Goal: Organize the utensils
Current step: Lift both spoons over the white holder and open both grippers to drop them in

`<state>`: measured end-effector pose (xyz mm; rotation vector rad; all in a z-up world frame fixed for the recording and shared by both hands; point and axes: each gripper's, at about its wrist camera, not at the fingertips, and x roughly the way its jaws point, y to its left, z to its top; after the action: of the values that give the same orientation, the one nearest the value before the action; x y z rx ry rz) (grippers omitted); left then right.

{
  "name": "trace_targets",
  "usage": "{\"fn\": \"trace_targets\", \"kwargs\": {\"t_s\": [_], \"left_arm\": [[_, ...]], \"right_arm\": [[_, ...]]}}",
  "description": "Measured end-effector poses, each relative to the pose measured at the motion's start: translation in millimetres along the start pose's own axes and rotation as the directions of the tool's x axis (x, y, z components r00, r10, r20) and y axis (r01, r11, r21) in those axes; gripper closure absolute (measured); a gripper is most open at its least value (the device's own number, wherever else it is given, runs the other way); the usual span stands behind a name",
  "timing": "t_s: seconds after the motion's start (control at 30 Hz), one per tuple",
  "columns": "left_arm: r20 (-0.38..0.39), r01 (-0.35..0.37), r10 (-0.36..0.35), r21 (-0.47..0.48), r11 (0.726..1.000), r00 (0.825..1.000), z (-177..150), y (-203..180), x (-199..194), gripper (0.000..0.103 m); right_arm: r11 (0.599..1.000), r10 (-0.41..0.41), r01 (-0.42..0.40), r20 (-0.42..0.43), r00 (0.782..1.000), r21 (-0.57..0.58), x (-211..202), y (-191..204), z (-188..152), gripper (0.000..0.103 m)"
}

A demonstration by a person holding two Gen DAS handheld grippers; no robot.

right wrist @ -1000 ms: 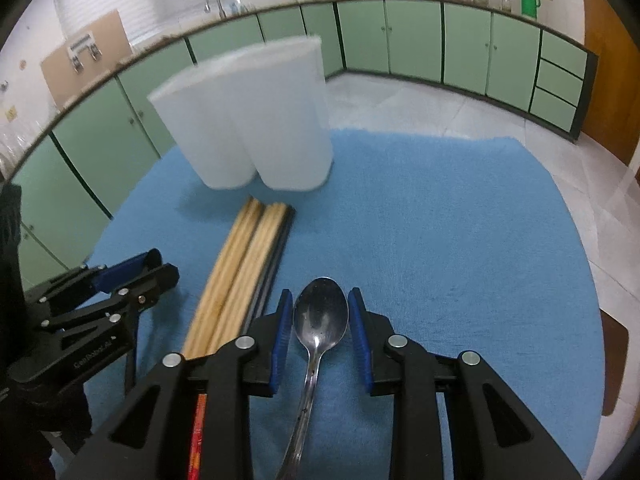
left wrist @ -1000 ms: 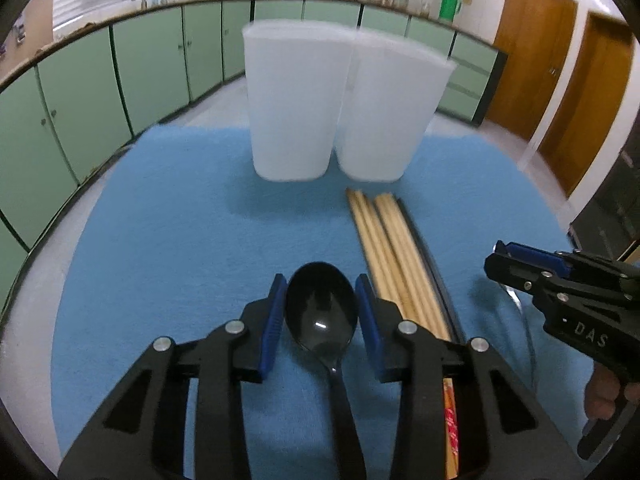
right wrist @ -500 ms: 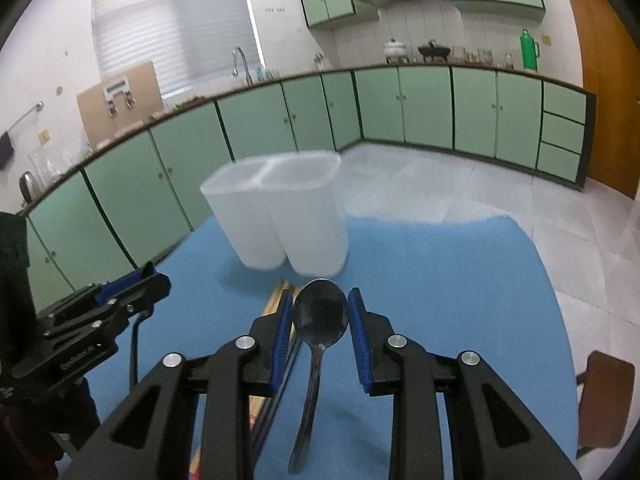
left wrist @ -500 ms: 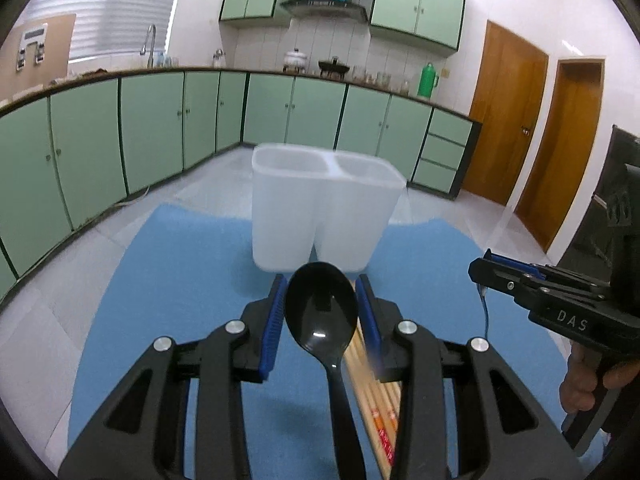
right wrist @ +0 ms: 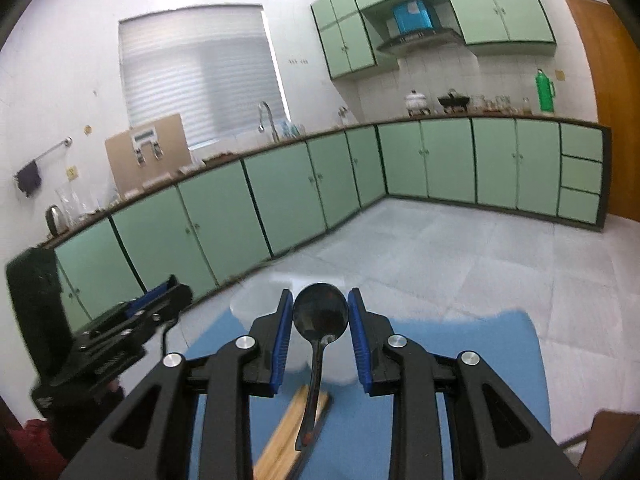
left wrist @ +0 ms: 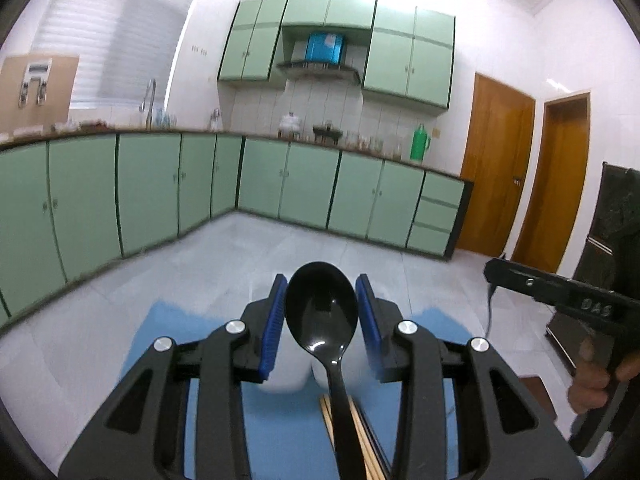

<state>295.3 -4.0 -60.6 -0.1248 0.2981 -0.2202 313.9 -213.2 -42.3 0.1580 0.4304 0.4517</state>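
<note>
Blue cloth [left wrist: 280, 432] bears chopsticks [right wrist: 288, 436] beside white containers [left wrist: 286, 378].

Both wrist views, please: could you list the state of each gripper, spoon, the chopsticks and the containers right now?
Left gripper: shut on the black spoon.
Black spoon: gripped, bowl forward, raised above the blue mat.
Right gripper: shut on the metal spoon.
Metal spoon: gripped, bowl forward, raised.
Wooden chopsticks: lying flat on the mat.
White containers: standing on the mat, mostly hidden behind the fingers.
</note>
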Motion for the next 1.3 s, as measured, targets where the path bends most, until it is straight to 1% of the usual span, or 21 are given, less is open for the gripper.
{"fn": "trace_targets", "kwargs": {"t_s": [0.13,0.23,0.3,0.37,0.5,0.6,0.77,0.83,0.97,1.0,1.07,1.17,1.3], "left_arm": [[0.065,-0.009,0.008,0.011,1.0,0.998,30,0,19,0.069],[0.11,-0.016,0.013,0.02,1.0,0.994,53,0,45,0.069],[0.131,-0.022,0.018,0.028,0.999,0.991,62,-1,58,0.069],[0.142,-0.027,0.022,0.033,0.999,0.99,65,0,71,0.069],[0.139,-0.049,0.042,0.043,0.998,0.989,61,2,100,0.069],[0.134,-0.064,0.057,0.048,0.997,0.989,52,4,116,0.069],[0.098,-0.071,0.067,0.04,0.997,0.993,37,9,134,0.069],[0.081,-0.068,0.065,0.038,0.997,0.995,32,13,139,0.069],[0.044,-0.067,0.066,0.038,0.997,0.997,18,17,136,0.067],[0.04,-0.066,0.065,0.038,0.997,0.997,16,18,134,0.065],[0.035,-0.067,0.066,0.038,0.997,0.997,16,18,127,0.059],[0.029,-0.063,0.062,0.035,0.997,0.998,17,17,112,0.054],[0.008,-0.067,0.067,0.036,0.997,0.998,14,13,82,0.048]], "right_arm": [[0.999,0.026,-0.025,0.034,0.999,-0.023,11,2,35,0.075],[0.999,0.031,-0.03,0.037,0.999,-0.031,27,3,55,0.075],[0.999,0.034,-0.033,0.04,0.999,-0.021,37,0,64,0.075],[1.0,0.014,-0.013,0.044,0.999,-0.022,48,-3,70,0.075],[1.0,-0.017,0.017,0.03,0.999,-0.012,81,-9,70,0.075],[0.998,-0.052,0.053,0.012,0.999,-0.027,104,-12,64,0.075],[0.996,-0.079,0.079,-0.015,0.997,-0.03,126,-15,50,0.075],[0.997,-0.076,0.075,-0.032,0.997,-0.02,131,-16,43,0.075],[0.998,-0.065,0.063,-0.076,0.995,-0.021,137,-15,31,0.075],[0.997,-0.07,0.068,-0.083,0.994,-0.023,137,-15,28,0.075],[0.997,-0.074,0.073,-0.084,0.994,-0.018,135,-15,27,0.075],[0.997,-0.079,0.08,-0.081,0.994,0.006,123,-16,23,0.072],[0.996,-0.092,0.093,-0.074,0.993,0.016,98,-11,12,0.059]]}}
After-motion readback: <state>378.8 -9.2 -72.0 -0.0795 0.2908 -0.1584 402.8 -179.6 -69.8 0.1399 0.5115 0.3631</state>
